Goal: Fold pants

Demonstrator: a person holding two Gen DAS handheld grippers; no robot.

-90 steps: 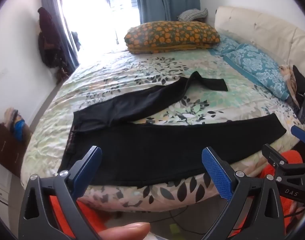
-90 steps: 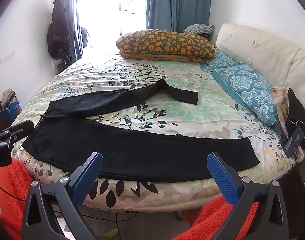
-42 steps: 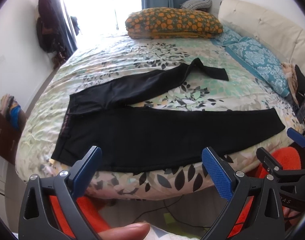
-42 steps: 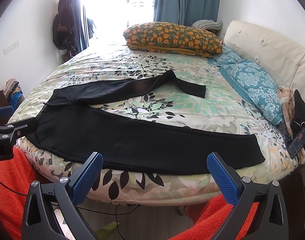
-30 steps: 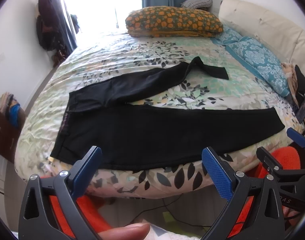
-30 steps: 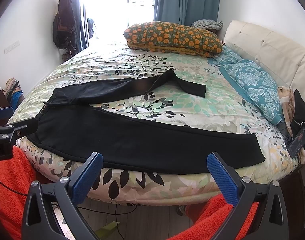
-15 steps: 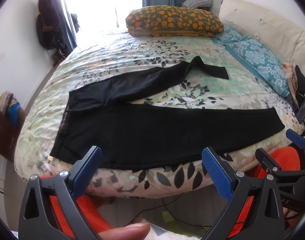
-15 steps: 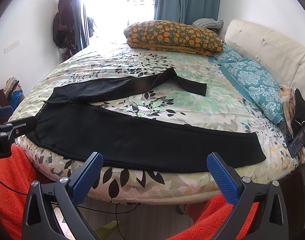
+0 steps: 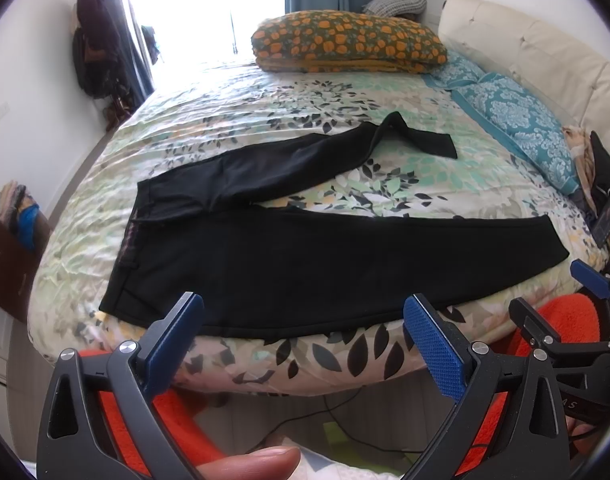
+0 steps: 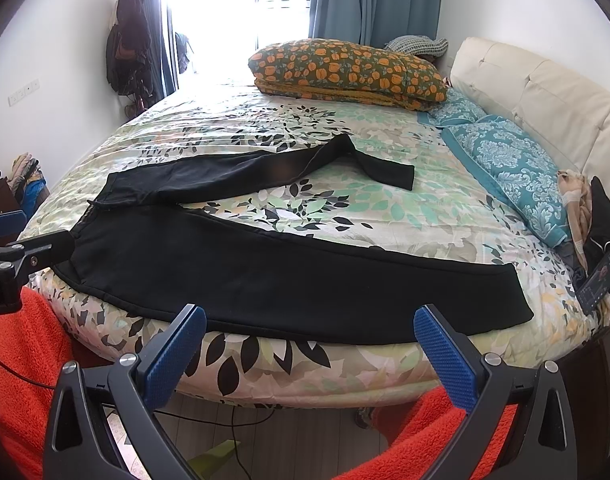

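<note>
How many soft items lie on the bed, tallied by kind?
Black pants, spread flat with legs apart: 1
Orange-and-green floral pillow: 1
Teal patterned pillows, near the headboard: 2
Total: 4
Both grippers, left and right, hover open off the near edge.

Black pants [image 9: 305,264], spread flat on a leaf-print bedspread [image 9: 241,120]: waistband at left, near leg along the bed's front edge, far leg angled away with its cuff end bent back. Left gripper [image 9: 303,332], blue-padded jaws wide apart and empty, short of the bed edge; right gripper [image 9: 561,308] at the right margin, jaws also apart; a fingertip [image 9: 249,462] at bottom. Also: orange-flowered pillow [image 9: 349,42], teal patterned pillow [image 9: 517,120], cream padded headboard [image 9: 537,48], phone [image 9: 609,220] at right, red fleece garment [image 9: 561,320] beneath the grippers.
</note>
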